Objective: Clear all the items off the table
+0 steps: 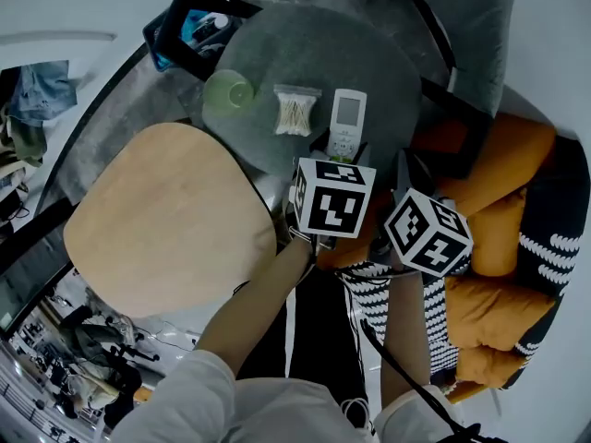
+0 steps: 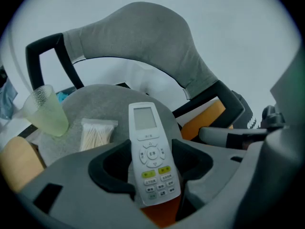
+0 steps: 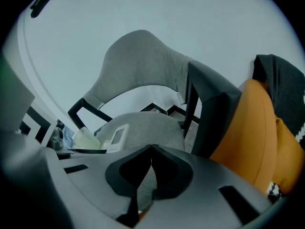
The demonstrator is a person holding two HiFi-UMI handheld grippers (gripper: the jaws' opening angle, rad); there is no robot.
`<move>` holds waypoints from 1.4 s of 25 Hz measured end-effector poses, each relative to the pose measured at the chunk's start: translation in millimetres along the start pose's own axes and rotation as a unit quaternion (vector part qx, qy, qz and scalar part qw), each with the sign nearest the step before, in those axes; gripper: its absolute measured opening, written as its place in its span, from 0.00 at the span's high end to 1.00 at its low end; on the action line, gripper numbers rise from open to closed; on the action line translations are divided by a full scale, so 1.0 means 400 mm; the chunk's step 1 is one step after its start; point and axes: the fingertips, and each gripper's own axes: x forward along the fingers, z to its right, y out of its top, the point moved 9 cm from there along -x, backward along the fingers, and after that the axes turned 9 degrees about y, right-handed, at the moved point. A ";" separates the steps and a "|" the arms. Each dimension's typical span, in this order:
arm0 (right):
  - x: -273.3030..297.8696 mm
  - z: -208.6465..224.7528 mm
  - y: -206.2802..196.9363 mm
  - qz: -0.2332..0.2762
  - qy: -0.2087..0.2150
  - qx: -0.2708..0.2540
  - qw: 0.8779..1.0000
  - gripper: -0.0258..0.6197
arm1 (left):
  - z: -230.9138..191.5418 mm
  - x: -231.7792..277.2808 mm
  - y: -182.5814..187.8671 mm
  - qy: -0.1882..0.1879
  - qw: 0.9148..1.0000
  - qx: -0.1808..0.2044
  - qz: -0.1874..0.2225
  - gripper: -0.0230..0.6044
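Observation:
A round grey table (image 1: 305, 44) holds a pale green cup (image 1: 229, 92), a clear bag of cotton swabs (image 1: 295, 111) and a white remote (image 1: 347, 123) near its front edge. My left gripper (image 1: 346, 160) reaches that edge. In the left gripper view its jaws (image 2: 151, 149) stand open on either side of the remote's (image 2: 148, 128) near end, with the cup (image 2: 47, 111) and swab bag (image 2: 96, 133) further left. My right gripper (image 1: 404, 172) hovers just right of the table. Its jaws (image 3: 151, 147) are shut with nothing in them, and the remote (image 3: 116, 136) lies ahead to the left.
A grey chair (image 1: 480, 17) stands behind the table. A light wooden round top (image 1: 166, 215) sits at the left. Orange cushions (image 1: 499, 183) and black-and-white patterned fabric (image 1: 406, 312) lie at the right and below. A black and blue box (image 1: 189, 30) is beyond the cup.

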 end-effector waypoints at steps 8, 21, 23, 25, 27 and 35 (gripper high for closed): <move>0.039 0.045 0.003 -0.016 0.014 0.009 1.000 0.92 | 0.038 0.091 0.012 0.009 1.000 0.009 -0.021 0.53; 0.064 0.045 0.004 -0.031 0.033 -0.008 0.999 0.92 | 0.036 0.158 -0.021 0.024 0.999 -0.010 -0.038 0.52; 0.064 0.047 0.004 -0.032 0.035 -0.009 0.999 0.92 | 0.036 0.160 -0.020 0.021 0.999 -0.014 -0.039 0.52; 0.063 0.047 0.005 -0.033 0.036 -0.009 0.999 0.92 | 0.037 0.159 -0.019 0.021 0.999 -0.015 -0.037 0.52; 0.063 0.047 0.005 -0.032 0.036 -0.009 0.999 0.92 | 0.035 0.155 -0.018 0.018 0.999 -0.020 -0.034 0.52; 0.057 0.045 0.009 -0.032 0.029 -0.008 0.999 0.92 | 0.024 0.115 -0.015 -0.001 0.999 -0.039 -0.031 0.52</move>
